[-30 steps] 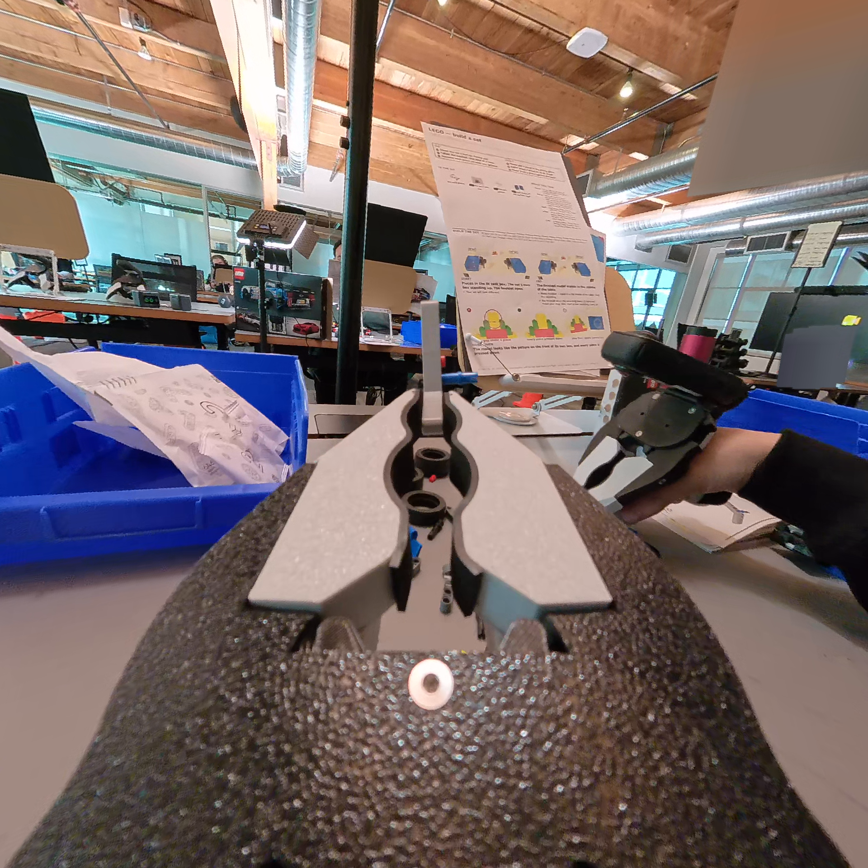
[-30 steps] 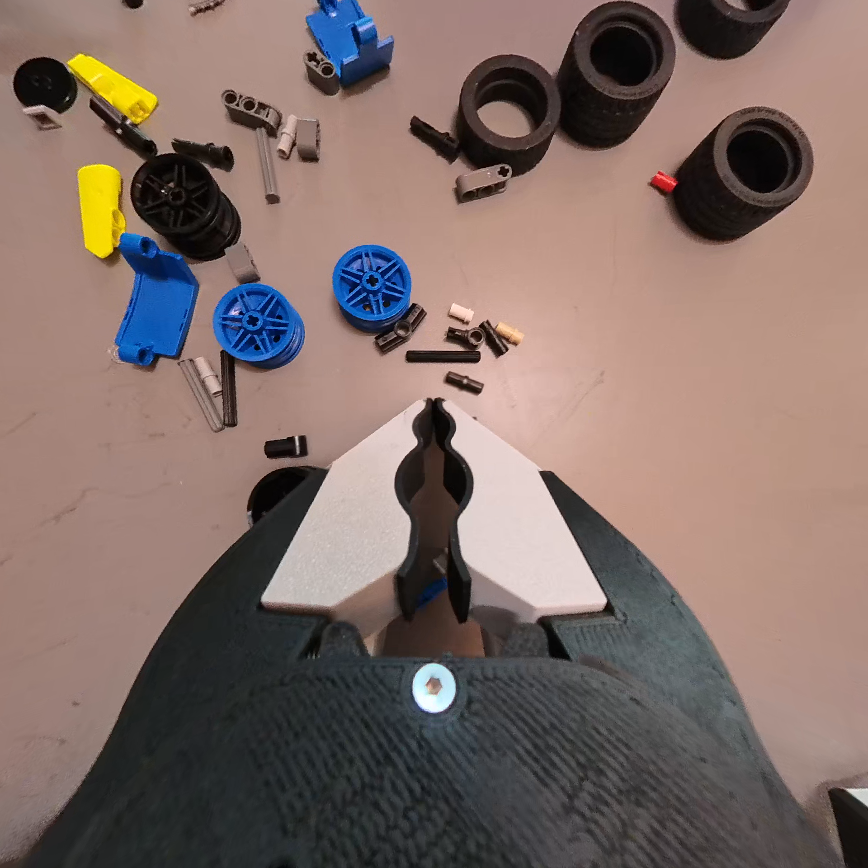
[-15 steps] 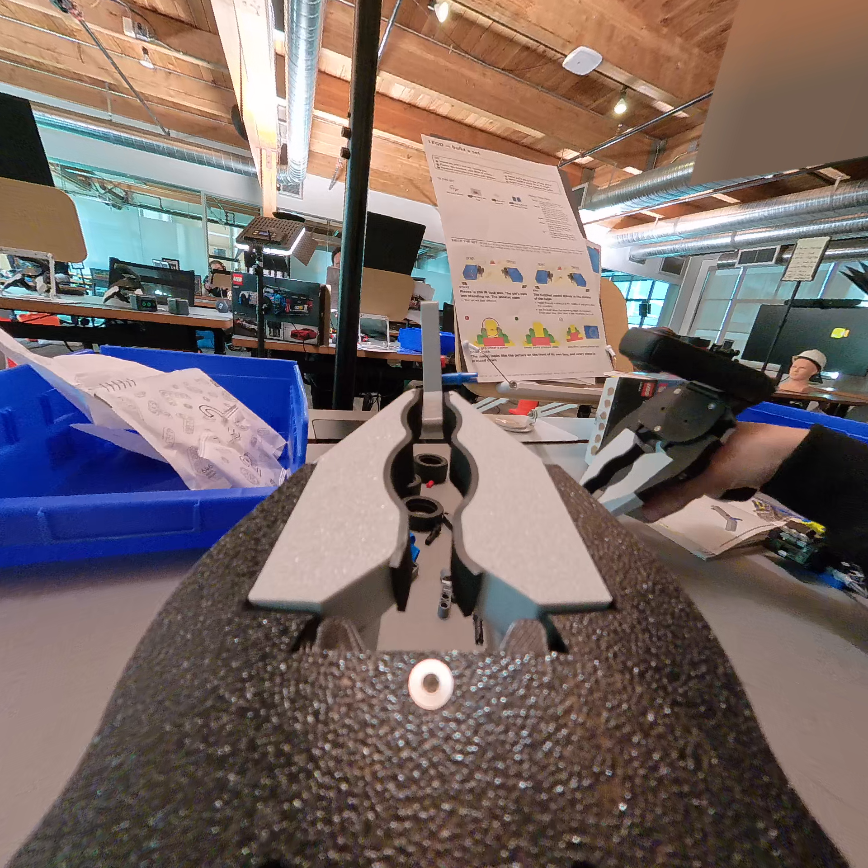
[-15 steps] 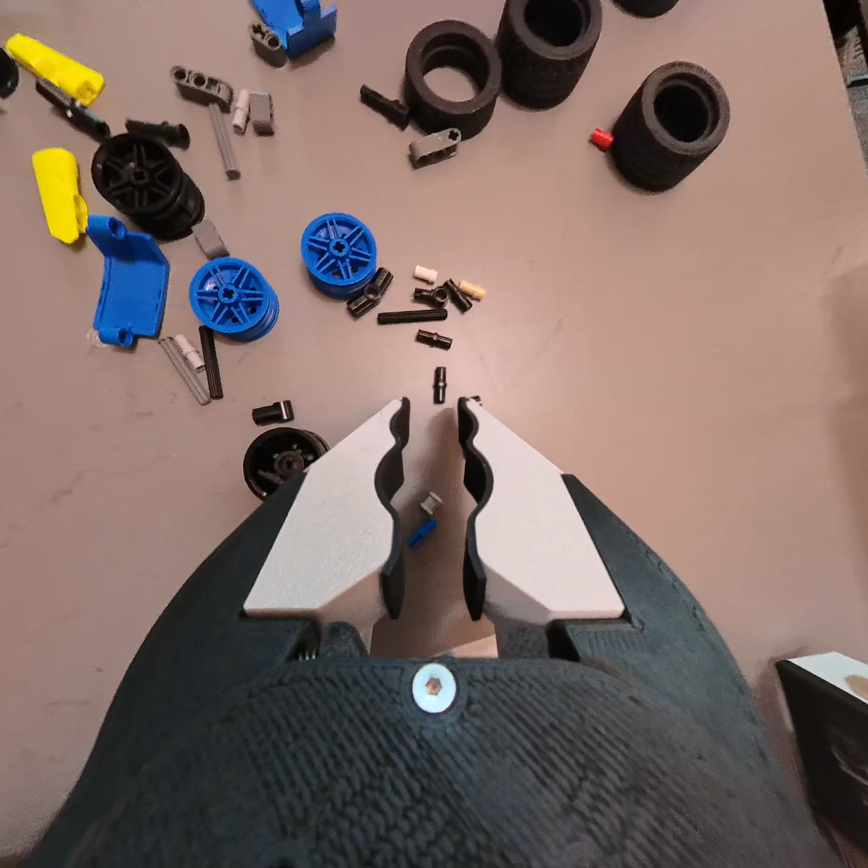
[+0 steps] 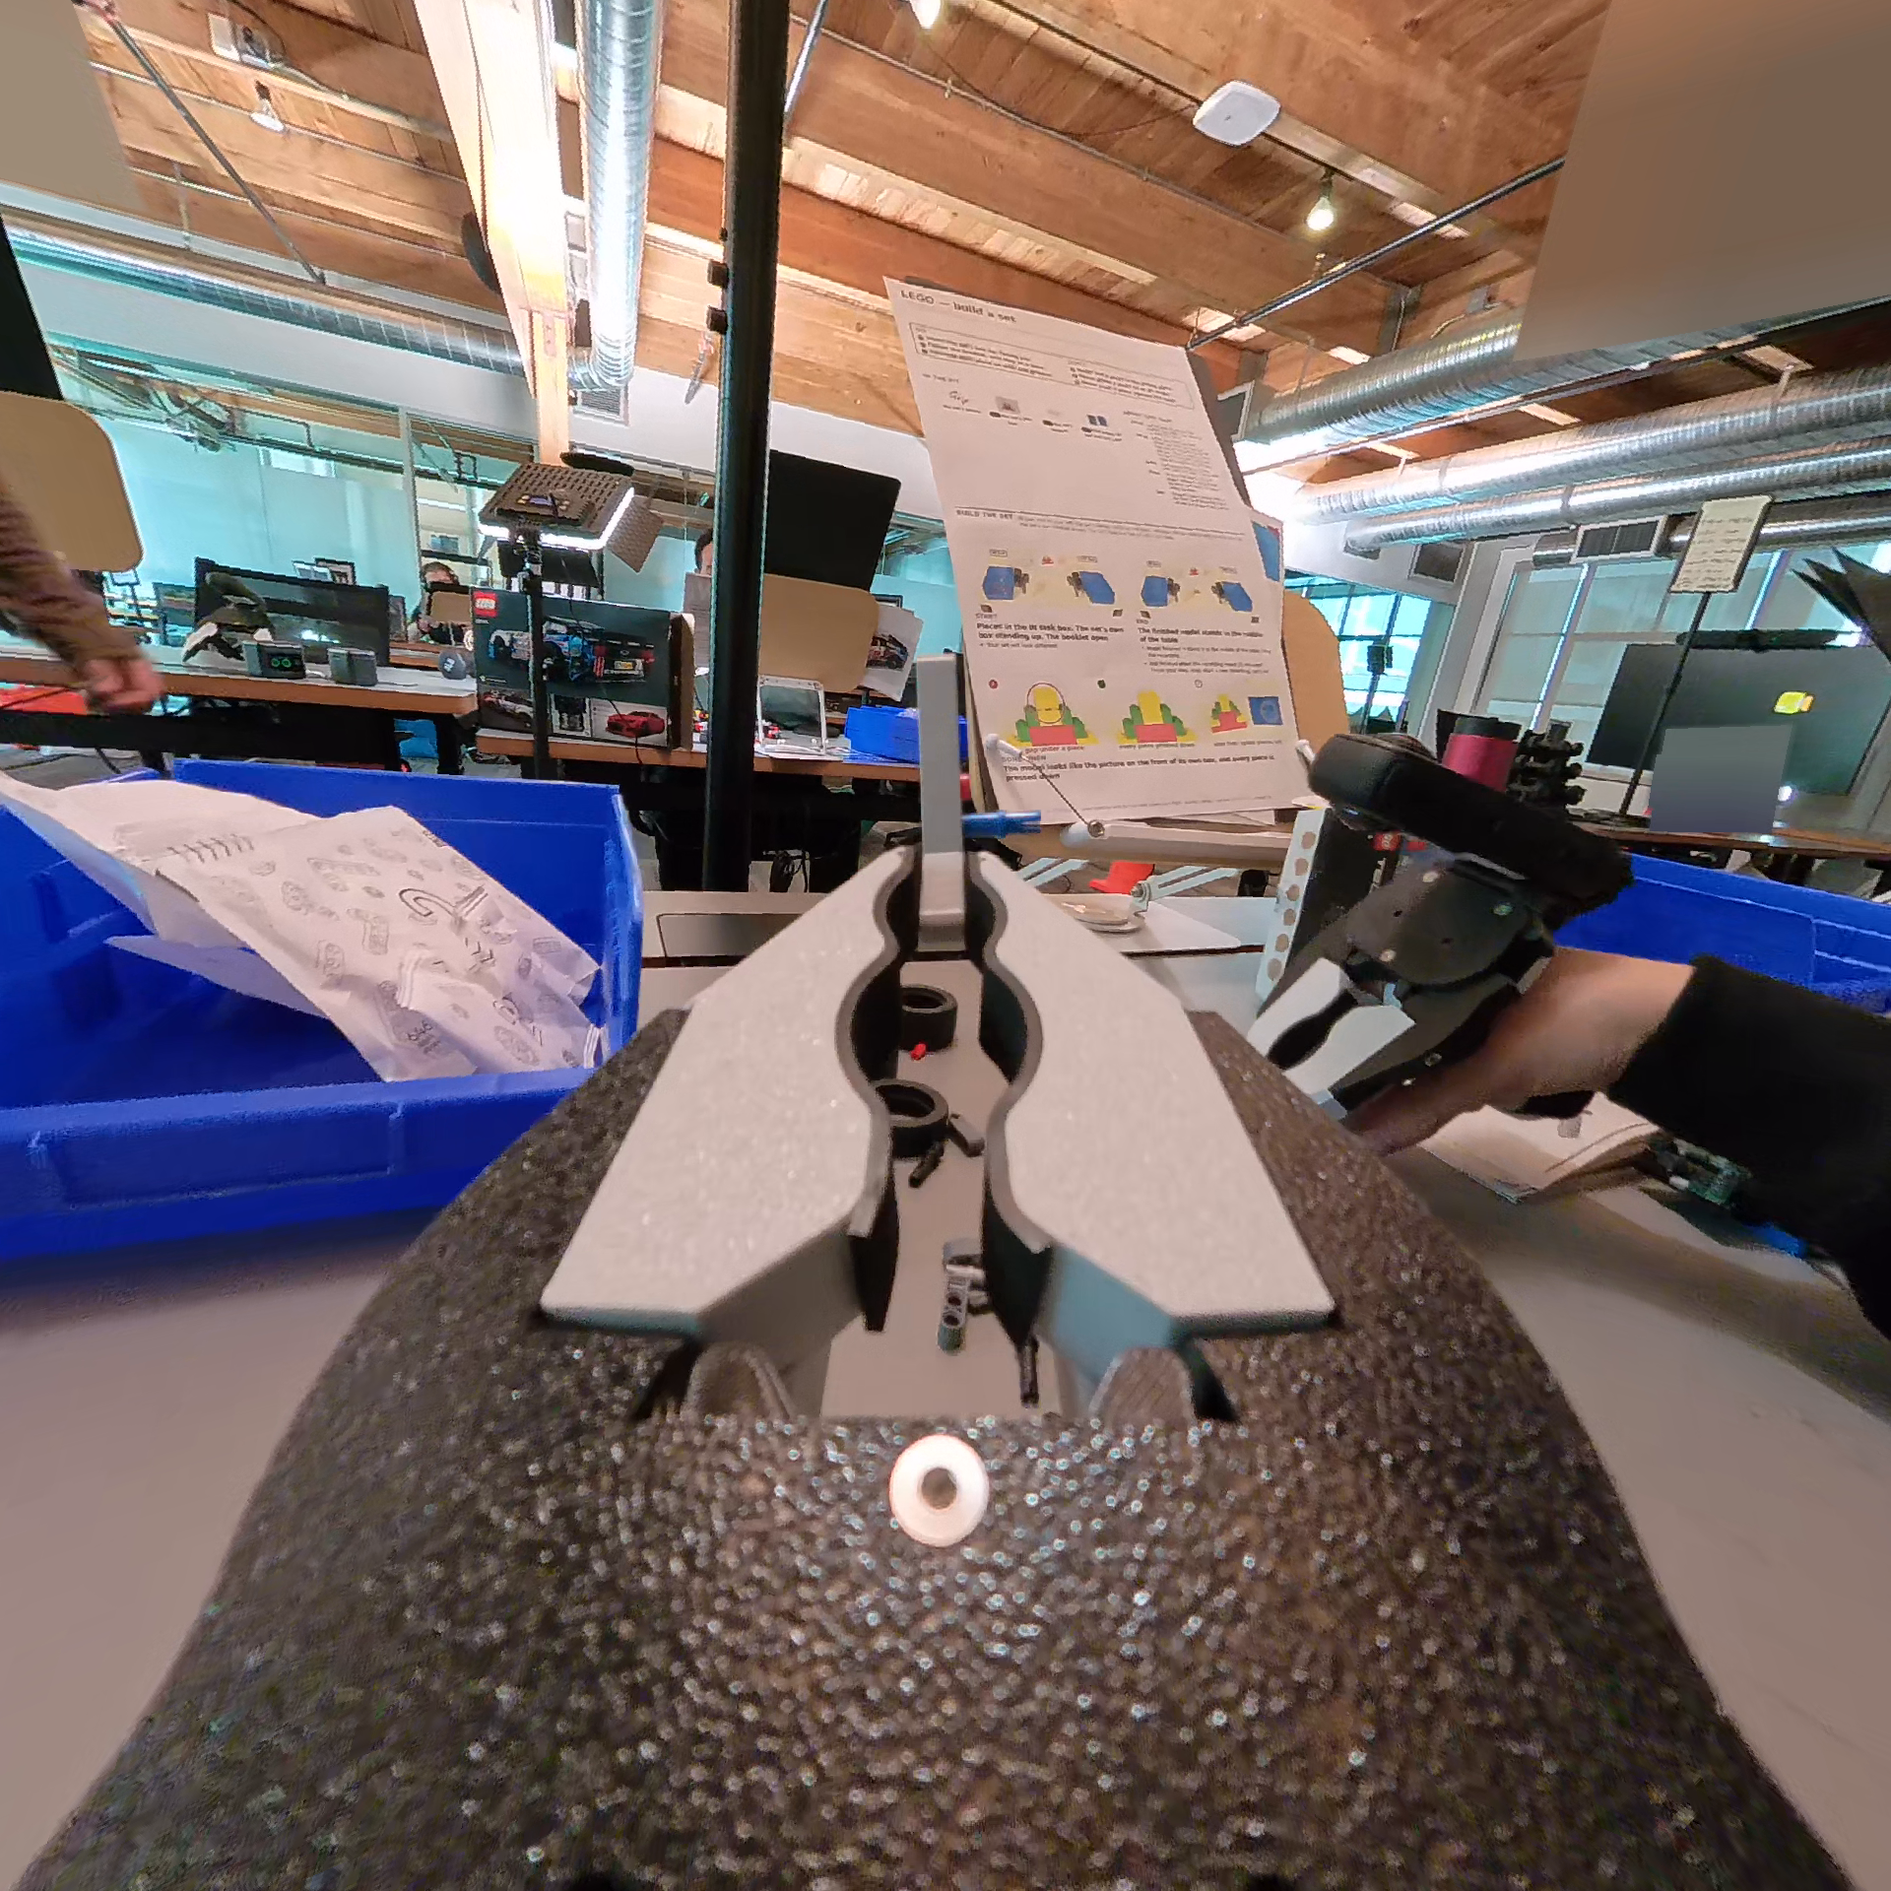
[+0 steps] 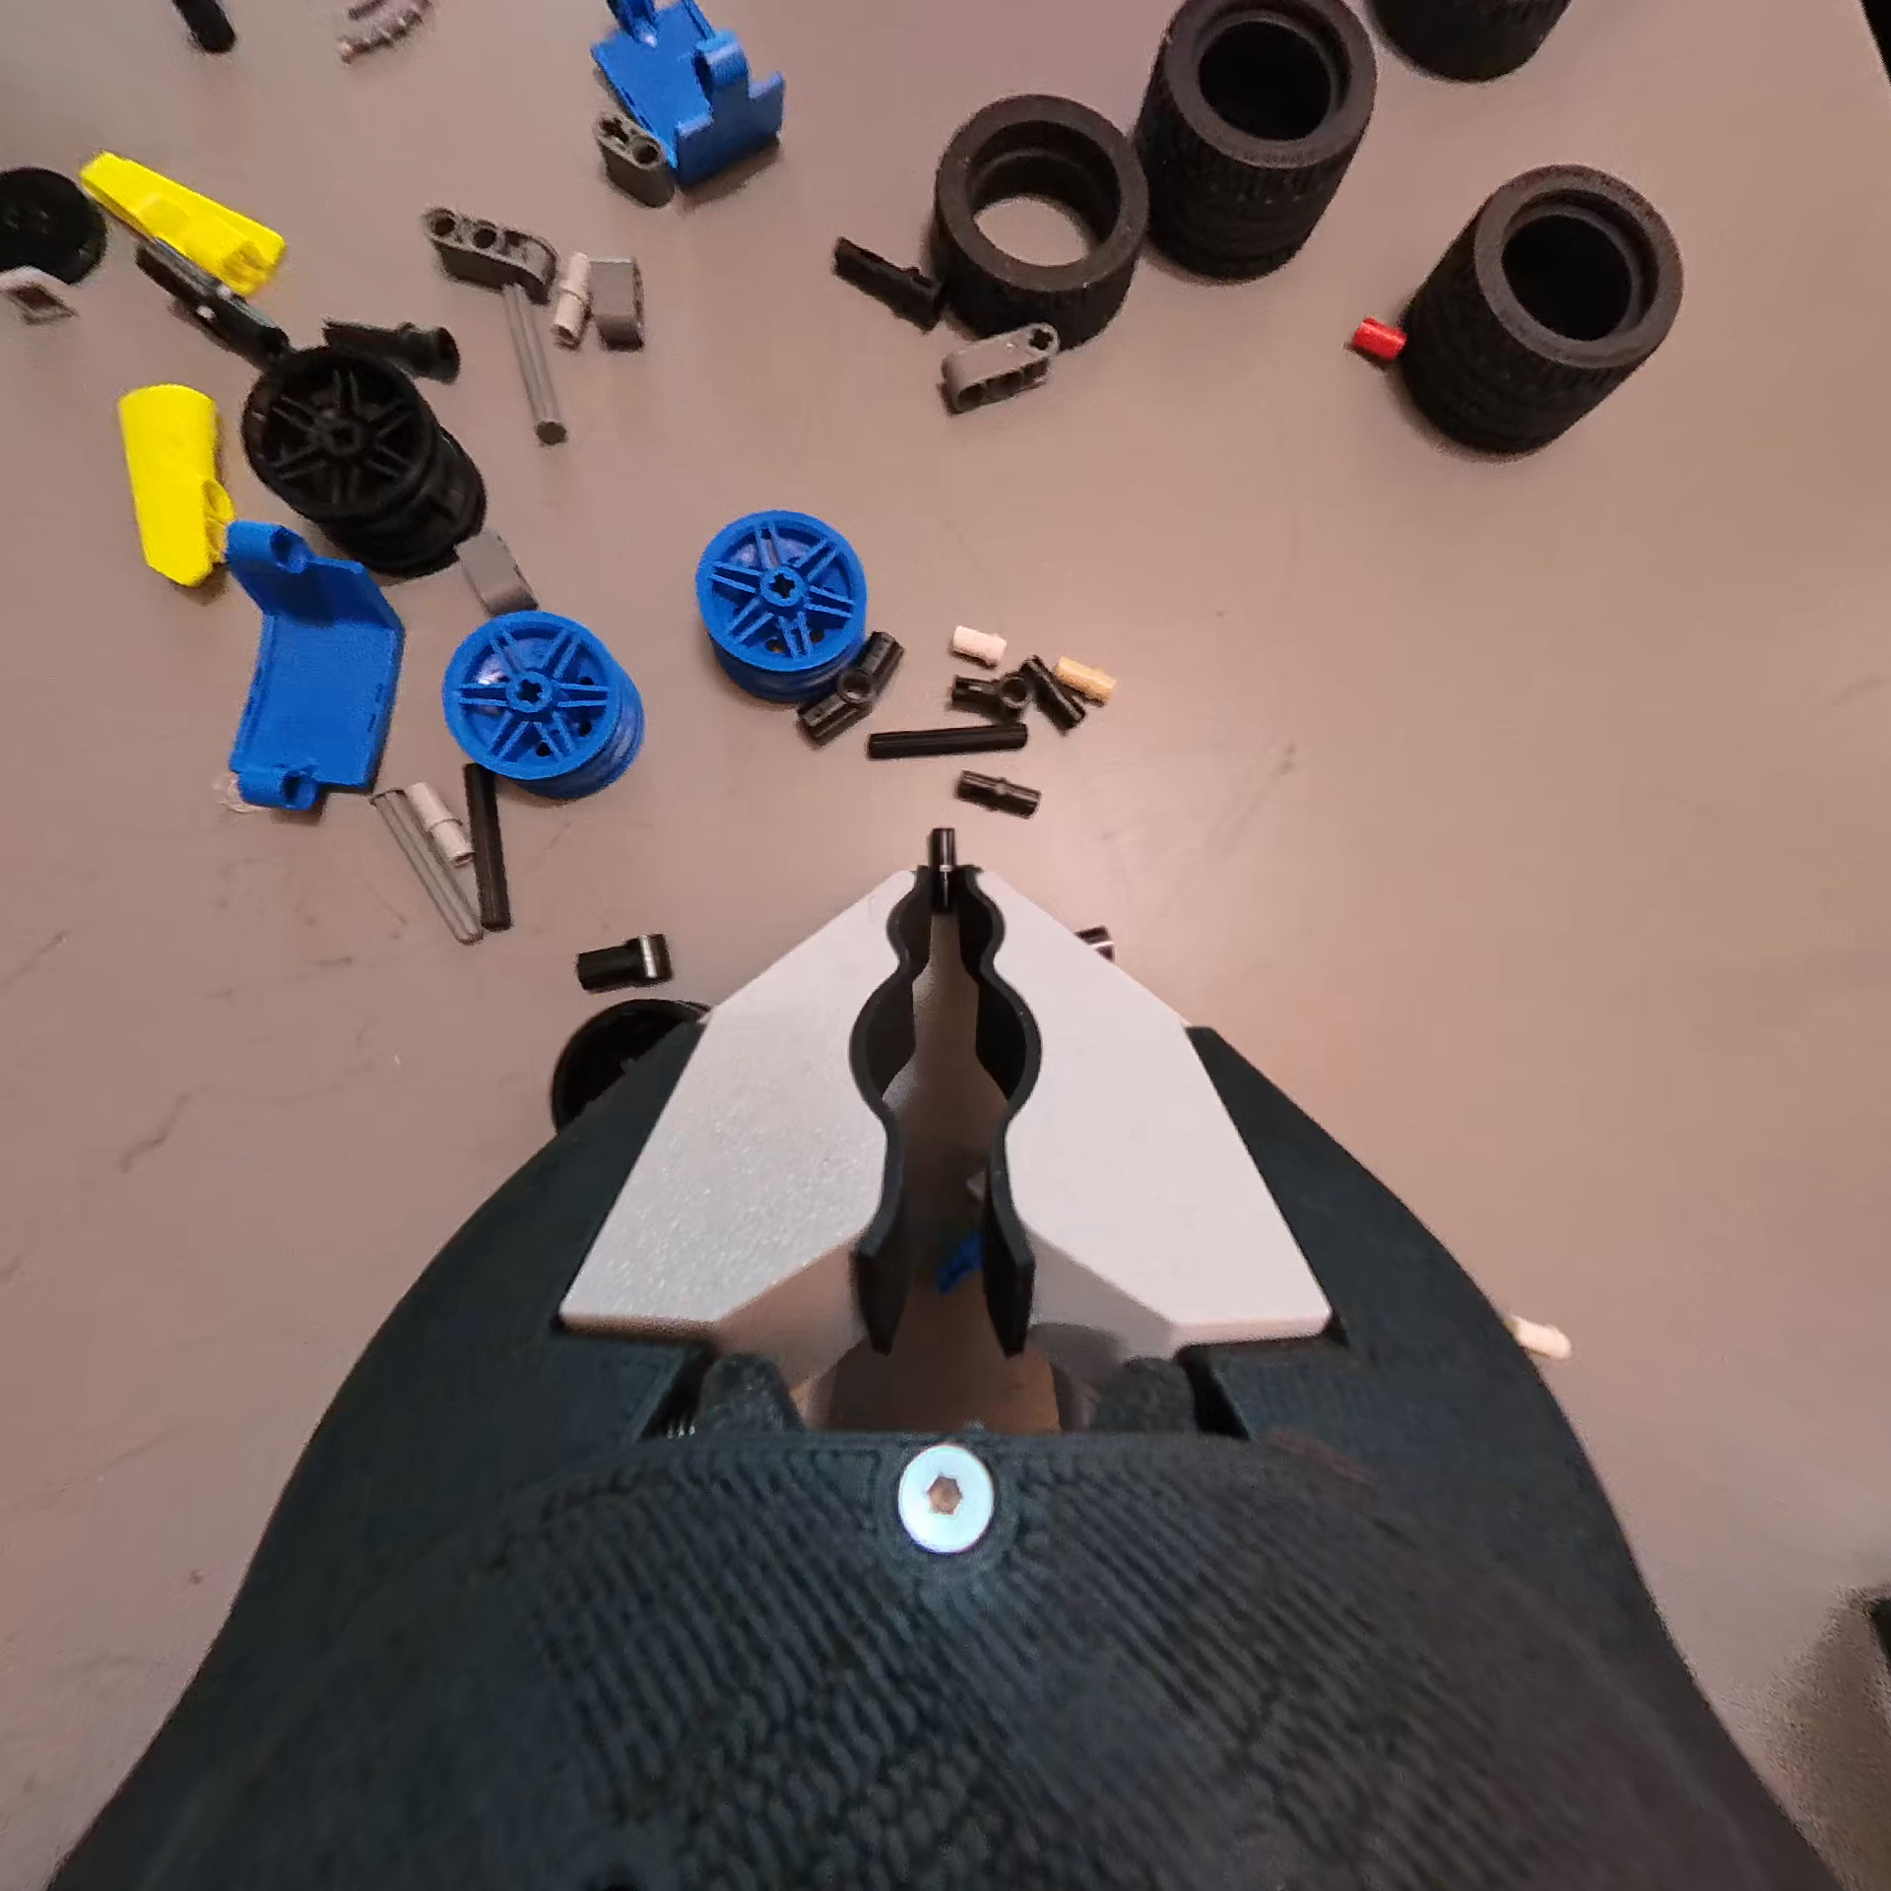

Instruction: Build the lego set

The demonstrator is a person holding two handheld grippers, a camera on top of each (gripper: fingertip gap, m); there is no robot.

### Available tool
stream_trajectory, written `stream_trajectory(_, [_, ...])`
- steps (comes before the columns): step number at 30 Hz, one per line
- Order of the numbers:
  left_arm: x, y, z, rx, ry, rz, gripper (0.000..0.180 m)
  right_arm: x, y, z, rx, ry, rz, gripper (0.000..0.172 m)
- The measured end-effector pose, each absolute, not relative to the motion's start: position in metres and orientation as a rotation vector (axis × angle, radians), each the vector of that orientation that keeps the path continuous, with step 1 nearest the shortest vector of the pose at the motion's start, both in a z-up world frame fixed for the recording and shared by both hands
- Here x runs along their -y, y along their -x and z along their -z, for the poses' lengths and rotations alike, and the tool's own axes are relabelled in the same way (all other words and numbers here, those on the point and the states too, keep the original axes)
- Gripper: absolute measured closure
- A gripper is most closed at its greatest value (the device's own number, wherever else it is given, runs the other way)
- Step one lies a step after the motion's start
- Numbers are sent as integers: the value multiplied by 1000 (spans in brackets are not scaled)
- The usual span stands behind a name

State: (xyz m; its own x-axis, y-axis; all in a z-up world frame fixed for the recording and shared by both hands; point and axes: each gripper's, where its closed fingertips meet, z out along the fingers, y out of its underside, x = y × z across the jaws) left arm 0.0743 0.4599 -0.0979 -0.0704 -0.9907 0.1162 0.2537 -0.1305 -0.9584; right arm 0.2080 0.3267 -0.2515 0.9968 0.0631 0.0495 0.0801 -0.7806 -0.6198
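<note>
While the left gripper clamps an upright grey beam carrying a blue pin, a blue bin sits alongside. In the right wrist view, the right gripper pinches a small black pin above scattered blue wheels; gripped only at the tips, it could twist loose.

I see two blue spoked wheels, black ribbed tyres, yellow panels and a tiny red piece on my brownish-grey table. My left view shows a blue bin holding white paper with black doodle print, under a wooden ceiling.
</note>
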Motion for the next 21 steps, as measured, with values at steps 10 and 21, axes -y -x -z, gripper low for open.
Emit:
stream_trajectory(10, [-414,-94,102,-1225,983,1441,176,-272,-133,175,-5,2112,275,170])
stream_trajectory(21, [-241,-135,130,-1860,792,1461,176,-174,-110,193,-125,2038,270,169])
